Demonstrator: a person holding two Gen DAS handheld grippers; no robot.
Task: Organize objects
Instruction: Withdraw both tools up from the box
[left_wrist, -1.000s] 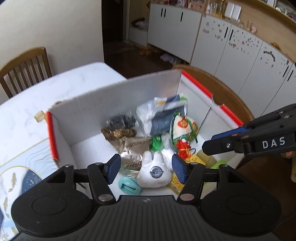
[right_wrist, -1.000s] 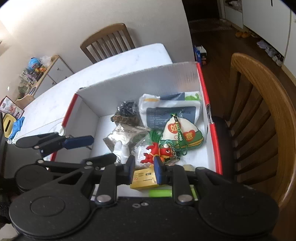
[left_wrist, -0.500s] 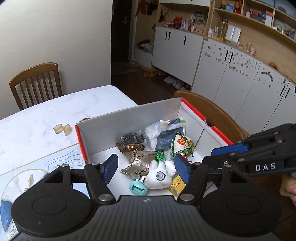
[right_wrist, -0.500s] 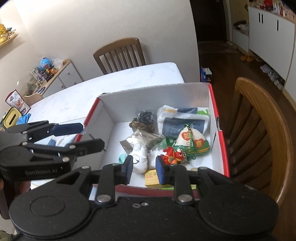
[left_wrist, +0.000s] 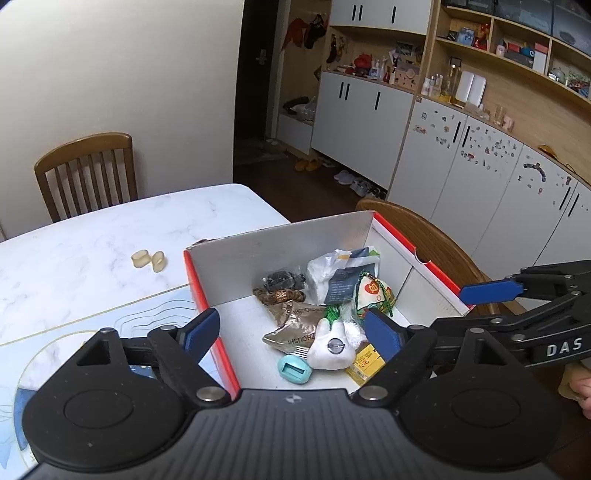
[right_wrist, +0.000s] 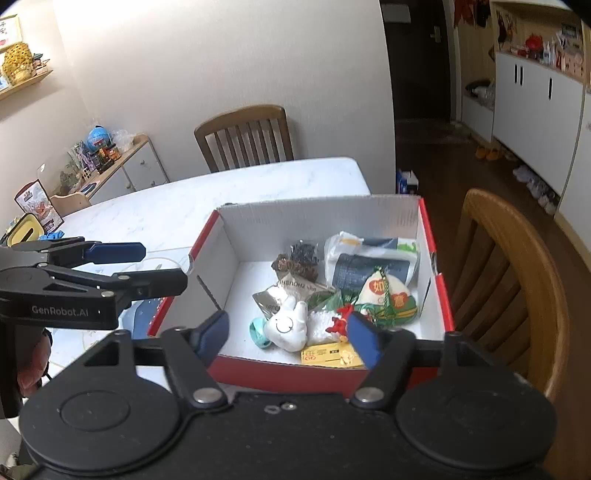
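Note:
A red-rimmed white cardboard box (left_wrist: 277, 266) (right_wrist: 314, 221) sits on the marble table. In it lie a white plush rabbit (left_wrist: 330, 350) (right_wrist: 288, 326), a teal piece (left_wrist: 293, 369), a yellow carton (right_wrist: 328, 356), a brown foil packet (left_wrist: 295, 326), dark hair ties (right_wrist: 303, 254), a white bag (right_wrist: 369, 254) and a green-corded sachet (left_wrist: 373, 291) (right_wrist: 391, 299). My left gripper (left_wrist: 291, 330) (right_wrist: 162, 266) hovers over the box's near left side. My right gripper (right_wrist: 290, 332) (left_wrist: 454, 306) hovers over its near edge. Both sets of jaws are opening with nothing between them.
Two small beige pieces (left_wrist: 147, 260) lie on the table left of the box. A printed placemat (left_wrist: 74, 332) lies under the left gripper. Wooden chairs stand at the far side (left_wrist: 85, 173) and right of the box (right_wrist: 517, 277). A low cabinet (right_wrist: 122, 166) with toys is far left.
Both grippers have drawn back and up from the box, so more of the room shows. The right jaws went from nearly shut to wide; the left jaws widened too.

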